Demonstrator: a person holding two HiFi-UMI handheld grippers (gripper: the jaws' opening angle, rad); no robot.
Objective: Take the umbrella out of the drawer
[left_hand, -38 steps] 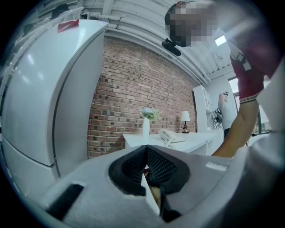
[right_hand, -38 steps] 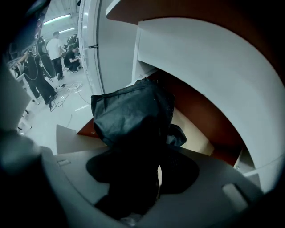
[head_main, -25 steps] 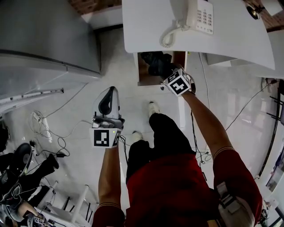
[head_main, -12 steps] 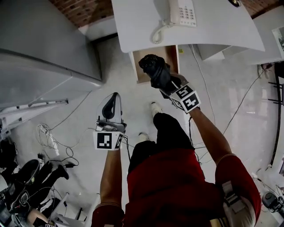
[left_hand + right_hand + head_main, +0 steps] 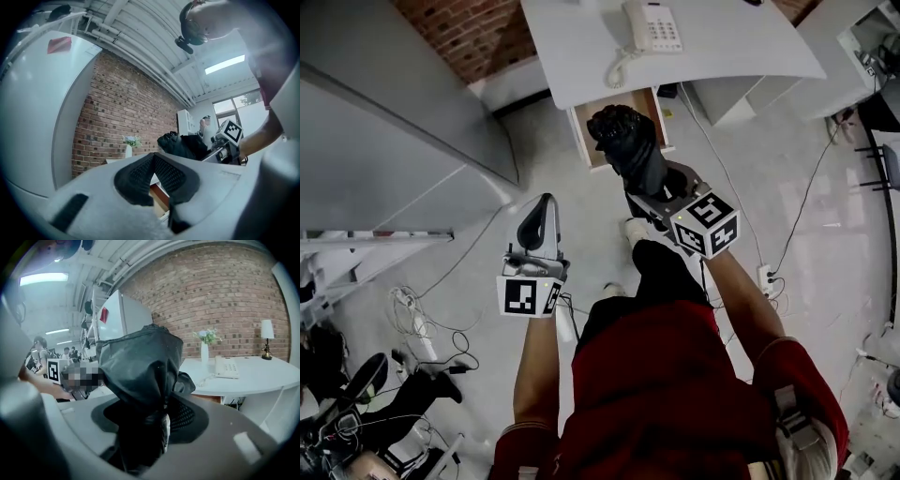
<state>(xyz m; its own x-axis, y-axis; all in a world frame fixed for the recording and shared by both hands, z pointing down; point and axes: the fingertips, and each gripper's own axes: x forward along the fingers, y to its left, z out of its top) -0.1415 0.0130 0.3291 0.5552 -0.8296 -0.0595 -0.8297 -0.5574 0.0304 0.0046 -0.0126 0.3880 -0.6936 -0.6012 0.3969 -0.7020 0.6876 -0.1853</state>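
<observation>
A black folded umbrella point(image 5: 623, 145) hangs in the air above the open wooden drawer point(image 5: 585, 136) under the white desk point(image 5: 741, 52). My right gripper point(image 5: 652, 184) is shut on its lower end. In the right gripper view the crumpled black fabric of the umbrella point(image 5: 140, 366) stands up from between the pads of the right gripper point(image 5: 157, 420). My left gripper point(image 5: 544, 204) is to the left over the floor, level, its tips together and holding nothing. In the left gripper view the left gripper point(image 5: 153, 160) is shut, with the umbrella point(image 5: 180, 145) beyond it and drawer wood point(image 5: 158, 197) below.
A white telephone point(image 5: 652, 26) with a coiled cord sits on the desk. A tall grey cabinet point(image 5: 384, 141) fills the left side. Cables point(image 5: 422, 319) lie on the floor at lower left. A vase of flowers point(image 5: 205, 351) and a lamp point(image 5: 266, 336) stand against the brick wall.
My right gripper has lifted the umbrella up out of the drawer and toward me. The left gripper has risen a little, still shut and holding nothing.
</observation>
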